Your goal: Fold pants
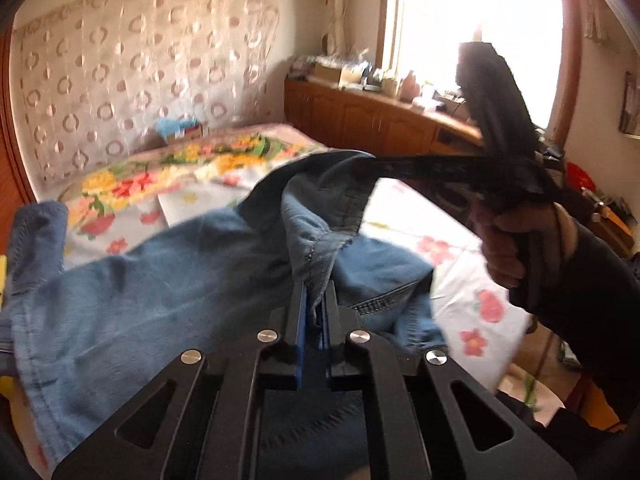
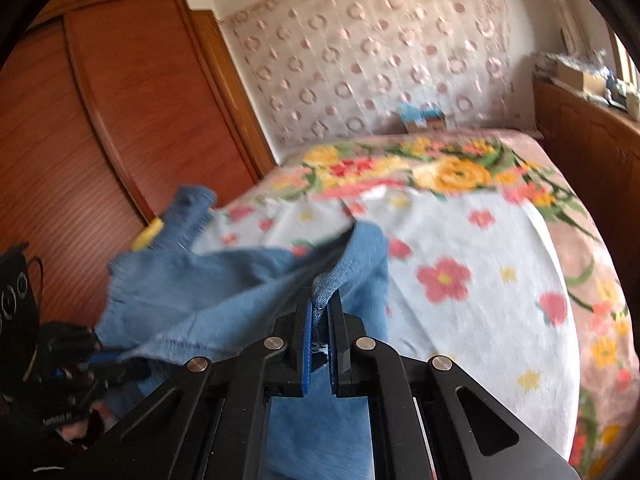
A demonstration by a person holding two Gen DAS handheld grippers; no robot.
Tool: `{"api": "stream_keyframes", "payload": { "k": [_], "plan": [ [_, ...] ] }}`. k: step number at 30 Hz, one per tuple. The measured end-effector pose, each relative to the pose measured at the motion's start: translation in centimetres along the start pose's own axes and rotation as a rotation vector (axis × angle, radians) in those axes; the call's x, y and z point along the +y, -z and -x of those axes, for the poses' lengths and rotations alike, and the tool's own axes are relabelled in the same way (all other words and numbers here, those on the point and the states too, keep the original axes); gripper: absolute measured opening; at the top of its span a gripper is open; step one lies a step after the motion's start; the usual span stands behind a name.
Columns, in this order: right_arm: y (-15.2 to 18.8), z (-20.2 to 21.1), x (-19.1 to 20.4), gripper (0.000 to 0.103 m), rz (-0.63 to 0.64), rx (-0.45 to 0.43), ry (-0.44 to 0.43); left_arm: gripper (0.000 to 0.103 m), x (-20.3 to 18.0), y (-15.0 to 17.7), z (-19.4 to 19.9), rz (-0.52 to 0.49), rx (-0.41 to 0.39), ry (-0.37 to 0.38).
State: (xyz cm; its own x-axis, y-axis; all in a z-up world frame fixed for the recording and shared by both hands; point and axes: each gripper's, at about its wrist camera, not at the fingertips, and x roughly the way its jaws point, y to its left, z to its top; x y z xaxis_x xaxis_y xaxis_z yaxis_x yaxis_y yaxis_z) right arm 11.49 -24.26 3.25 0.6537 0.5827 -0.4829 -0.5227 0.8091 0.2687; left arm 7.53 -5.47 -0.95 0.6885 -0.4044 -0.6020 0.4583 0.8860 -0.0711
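Blue denim pants point(image 1: 160, 280) hang in the air above the bed, held by both grippers. My left gripper point(image 1: 314, 292) is shut on a seamed edge of the pants. My right gripper point(image 2: 322, 304) is shut on another edge of the pants point(image 2: 208, 292). In the left wrist view the right gripper point(image 1: 400, 164) shows as a blurred dark shape at the right, held by a hand, clamping the cloth's far edge. In the right wrist view the left hand and its gripper body point(image 2: 48, 360) show at the lower left. A pant leg end point(image 2: 192, 204) sticks up at the left.
A bed with a floral sheet point(image 2: 480, 264) and floral blanket point(image 2: 440, 168) lies below. A wooden wardrobe point(image 2: 120, 120) stands at the left. A wooden cabinet point(image 1: 380, 120) with clutter runs under the bright window point(image 1: 480, 20). A patterned curtain point(image 1: 140, 60) hangs behind the bed.
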Motion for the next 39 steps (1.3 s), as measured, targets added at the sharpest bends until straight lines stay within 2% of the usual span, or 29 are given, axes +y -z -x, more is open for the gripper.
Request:
{"api": "stream_keyframes", "payload": {
  "k": [7, 14, 18, 24, 30, 36, 39],
  "plan": [
    [-4.0, 1.7, 5.3, 0.006, 0.093, -0.101, -0.072, 0.007, 0.6, -0.8, 5.3, 0.017, -0.089, -0.009],
    [-6.8, 0.5, 10.6, 0.006, 0.196, -0.122, -0.120, 0.007, 4.2, -0.1, 9.5, 0.083, -0.156, -0.072],
    [-7.4, -2.4, 12.5, 0.006, 0.226, -0.077, -0.159, 0.007, 6.4, 2.5, 10.9, 0.135, -0.160, -0.106],
    [-8.3, -8.6, 15.9, 0.006, 0.313, 0.036, -0.185, 0.007, 9.6, 7.0, 10.0, 0.244, -0.099, -0.142],
    [-8.3, -14.6, 18.6, 0.006, 0.354, 0.127, -0.173, 0.007, 11.4, 9.4, 9.0, 0.292, -0.066, -0.157],
    [-7.9, -17.0, 20.8, 0.006, 0.366, 0.175, -0.148, 0.007, 11.7, 10.4, 8.2, 0.306, -0.035, -0.173],
    [-7.3, -16.1, 20.7, 0.023, 0.367, 0.182, -0.141, 0.007, 11.8, 10.5, 8.0, 0.302, -0.028, -0.177]
  ]
}}
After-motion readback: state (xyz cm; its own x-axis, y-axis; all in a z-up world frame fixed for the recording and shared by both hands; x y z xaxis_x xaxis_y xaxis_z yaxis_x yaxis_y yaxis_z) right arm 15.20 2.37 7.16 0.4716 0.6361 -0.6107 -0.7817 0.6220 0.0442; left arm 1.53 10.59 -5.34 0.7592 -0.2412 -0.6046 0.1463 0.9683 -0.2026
